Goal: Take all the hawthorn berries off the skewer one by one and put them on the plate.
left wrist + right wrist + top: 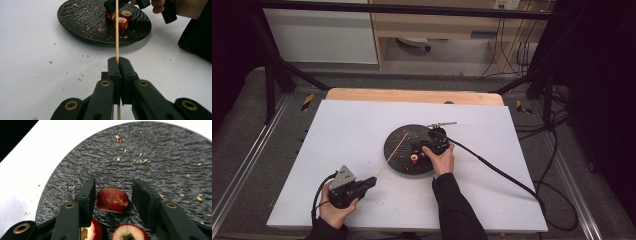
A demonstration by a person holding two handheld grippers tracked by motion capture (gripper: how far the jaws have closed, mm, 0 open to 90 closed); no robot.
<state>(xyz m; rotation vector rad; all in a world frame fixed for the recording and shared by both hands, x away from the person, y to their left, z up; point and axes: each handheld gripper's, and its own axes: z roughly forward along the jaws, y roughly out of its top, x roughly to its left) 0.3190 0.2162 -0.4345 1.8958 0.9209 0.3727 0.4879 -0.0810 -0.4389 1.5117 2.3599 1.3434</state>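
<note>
Left gripper [371, 182], high view: near table [342, 130] front-left edge, jaws clamped on skewer [393, 149] slanting to black plate [398, 137]; right gripper [424, 146] over plate.
Left gripper view: jaws pressed tight on skewer [116, 30]; plate [82, 22] w/ red fruit pcs [121, 23] ahead; crumbs [80, 75] on table.
Right gripper view: jaws apart, fruit pc [112, 200] lying on plate [155, 152] btwn pads, not touching; two more pcs at btm edge.
</note>
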